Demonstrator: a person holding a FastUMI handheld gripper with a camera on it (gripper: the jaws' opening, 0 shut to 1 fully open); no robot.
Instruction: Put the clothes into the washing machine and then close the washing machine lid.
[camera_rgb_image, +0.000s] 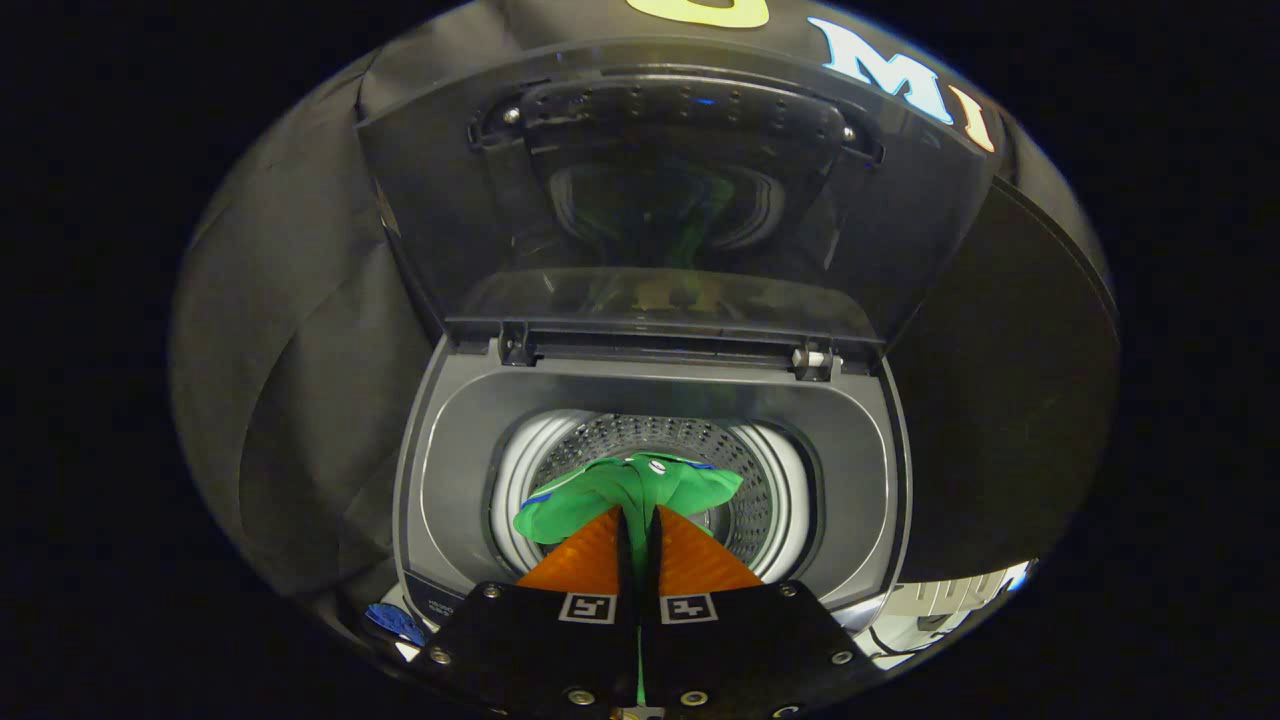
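Observation:
A green garment (640, 490) with thin blue trim hangs from my gripper (638, 512), whose two fingers are shut on a fold of it. The cloth spreads out just ahead of the fingertips, over the mouth of the washing machine's perforated metal drum (755, 470). The grey top-loading washing machine (450, 470) stands right below and ahead of me. Its tinted lid (660, 200) is swung up and stands upright on its hinges behind the drum. The green cloth is faintly mirrored in the lid. How deep the garment hangs inside the drum I cannot tell.
The grey plastic rim (850, 440) rings the drum opening. Black cloth wall (290, 340) surrounds the machine on both sides and behind. A small blue thing (393, 620) lies low at the left beside the machine's front corner.

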